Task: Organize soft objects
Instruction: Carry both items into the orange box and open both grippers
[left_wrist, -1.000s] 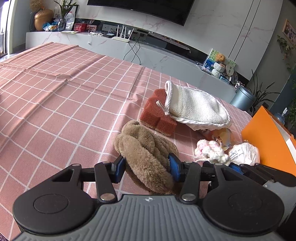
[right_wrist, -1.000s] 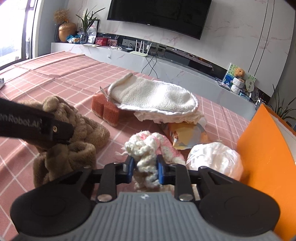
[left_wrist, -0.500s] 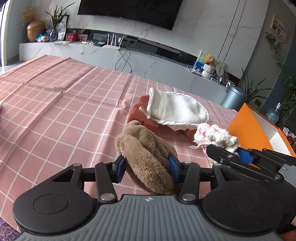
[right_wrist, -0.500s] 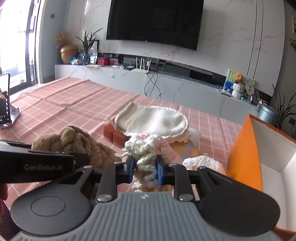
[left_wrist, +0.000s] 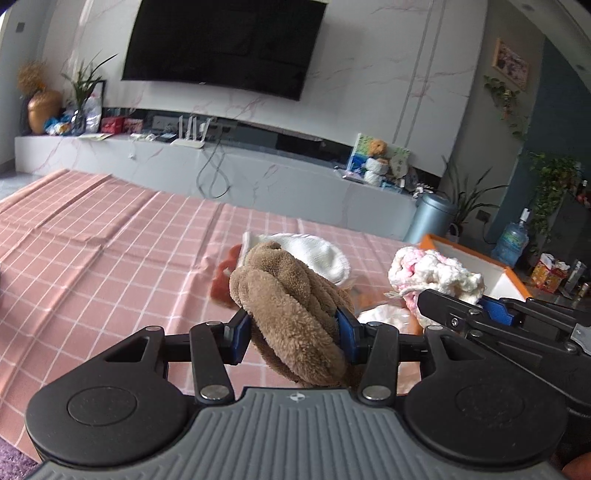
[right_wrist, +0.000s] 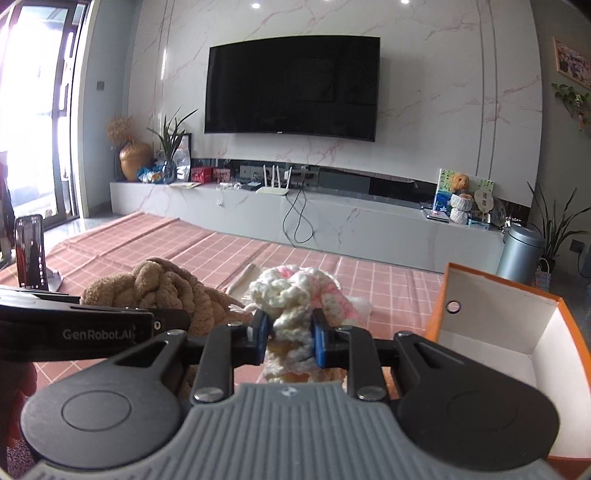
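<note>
Room: a living room with a wall-mounted television (right_wrist: 291, 83) over a long marble console (right_wrist: 295, 218), far beyond both sets of jaws; potted plants and a grey bin (right_wrist: 519, 253) stand off to the right.

Surface: a pink checked tablecloth (left_wrist: 110, 251) spreads out below and ahead of the jaws, creased in places.

Orange box (right_wrist: 495, 325): open-topped, white inside, just to the right of the right jaws and at about their height; seemingly the bin where the soft things are to go.

Brown plush knot (left_wrist: 291, 310): a braided, fleecy bundle pinched between the closed-in jaws of the left gripper (left_wrist: 293, 332), held up clear of the cloth, likely for carrying toward the box.

Pink-and-white yarn piece (right_wrist: 295, 306): chunky knitted wool clamped between the jaws of the right gripper (right_wrist: 290, 338), also raised off the table; it sits nearer the box than the plush, so it looks likely to go in first.

White mitt (left_wrist: 317, 254): lies on the cloth beyond the left jaws, partly hidden behind the plush, apparently waiting its turn.

Red sponge (left_wrist: 223, 280): on the cloth beside the mitt, ahead and slightly left of the left jaws, blurred.

Phone on a stand (right_wrist: 31, 258): upright at the table's far left edge, well apart from the right jaws.
</note>
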